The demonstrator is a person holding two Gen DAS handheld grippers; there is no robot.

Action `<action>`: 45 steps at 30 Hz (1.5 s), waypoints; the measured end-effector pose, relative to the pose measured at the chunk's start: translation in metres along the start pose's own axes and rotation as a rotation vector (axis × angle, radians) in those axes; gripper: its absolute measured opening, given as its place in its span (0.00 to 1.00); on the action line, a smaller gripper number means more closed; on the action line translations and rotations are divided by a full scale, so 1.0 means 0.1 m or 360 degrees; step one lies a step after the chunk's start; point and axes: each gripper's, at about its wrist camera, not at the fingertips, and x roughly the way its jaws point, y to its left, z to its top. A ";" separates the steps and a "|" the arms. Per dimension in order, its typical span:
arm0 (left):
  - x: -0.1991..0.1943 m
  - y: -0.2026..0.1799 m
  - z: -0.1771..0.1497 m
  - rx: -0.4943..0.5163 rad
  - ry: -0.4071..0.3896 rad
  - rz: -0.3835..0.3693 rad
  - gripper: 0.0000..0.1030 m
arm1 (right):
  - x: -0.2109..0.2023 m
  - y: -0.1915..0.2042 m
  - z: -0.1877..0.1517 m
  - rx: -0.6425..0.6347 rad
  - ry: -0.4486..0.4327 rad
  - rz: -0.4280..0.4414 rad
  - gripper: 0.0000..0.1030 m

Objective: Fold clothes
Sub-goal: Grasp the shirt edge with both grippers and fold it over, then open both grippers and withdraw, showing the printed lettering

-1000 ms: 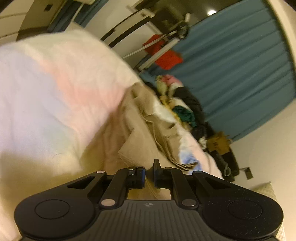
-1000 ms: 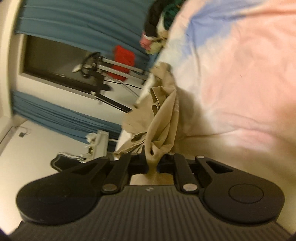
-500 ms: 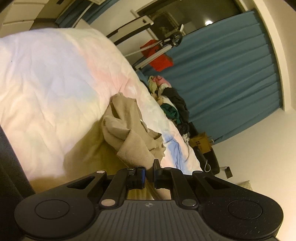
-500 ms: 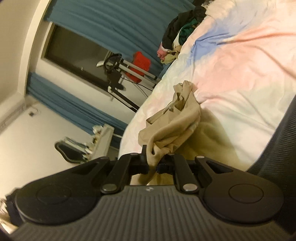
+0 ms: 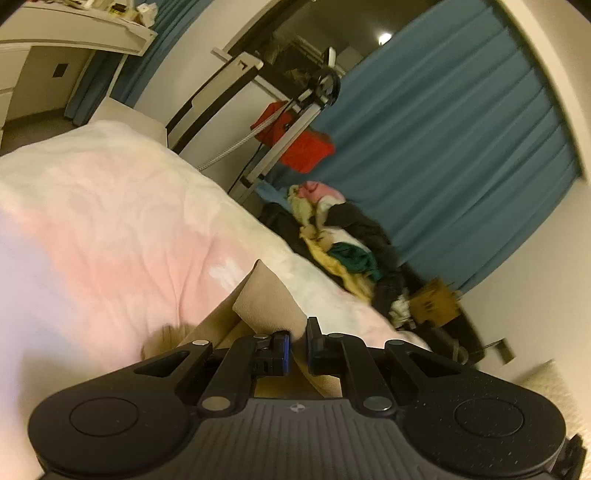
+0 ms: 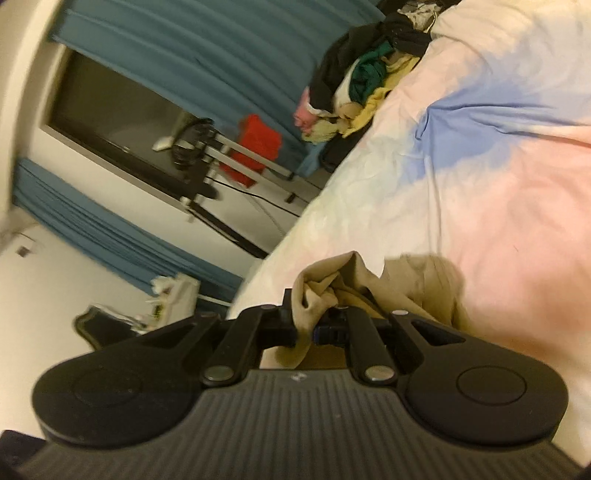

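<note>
Blue curtains (image 5: 461,147) hang behind a bed (image 5: 110,229) spread with a pastel cover of pink, white and pale blue patches. From the left wrist view, a white shelf (image 5: 74,33) sits high at the left edge, a red bag (image 5: 295,144) hangs on a metal frame near the middle, and a heap of mixed clothes (image 5: 343,243) lies at the far end of the bed, toward the right. Low in the centre, the left gripper (image 5: 299,345) has its fingers clenched on a flat edge of the beige garment (image 5: 266,302), which lies against the cover. In the right wrist view the right gripper (image 6: 306,323) pinches a bunched fold of the same garment — the rest trails to the right onto the pink patch.
</note>
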 end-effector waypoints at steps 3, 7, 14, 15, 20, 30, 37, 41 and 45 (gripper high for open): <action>0.34 0.13 -0.06 0.0018 0.0022 0.0029 0.10 | 0.40 -0.16 0.11 0.0015 0.0044 -0.0041 0.11; 0.70 0.19 -0.16 0.0116 0.0035 0.0090 0.15 | 0.65 -0.43 0.10 0.0033 0.0130 -0.0042 0.14; 0.91 0.13 -0.31 0.0380 0.0021 0.0074 0.79 | 0.74 -0.27 -0.08 -0.0436 0.0227 -0.0021 0.85; 0.97 0.13 -0.33 0.0402 0.0034 0.0089 0.79 | 0.78 -0.21 -0.14 -0.0529 0.0228 -0.0021 0.85; 1.28 0.26 -0.37 0.0451 0.0135 0.0186 0.79 | 0.95 -0.06 -0.33 -0.0905 0.0209 -0.0023 0.78; 1.40 0.22 -0.46 0.0589 0.0229 0.0293 0.80 | 1.34 -0.11 -0.39 -0.1119 0.0261 -0.0251 0.61; 0.99 0.08 -0.47 0.0600 0.0224 0.0285 0.80 | 0.85 0.04 -0.53 -0.1148 0.0236 -0.0205 0.63; 0.66 0.03 -0.63 0.0699 0.0221 0.0282 0.80 | 0.45 0.23 -0.61 -0.1234 0.0161 -0.0179 0.63; 0.55 0.08 -0.83 0.0765 0.0307 0.0376 0.80 | 0.30 0.27 -0.76 -0.1344 0.0107 -0.0241 0.63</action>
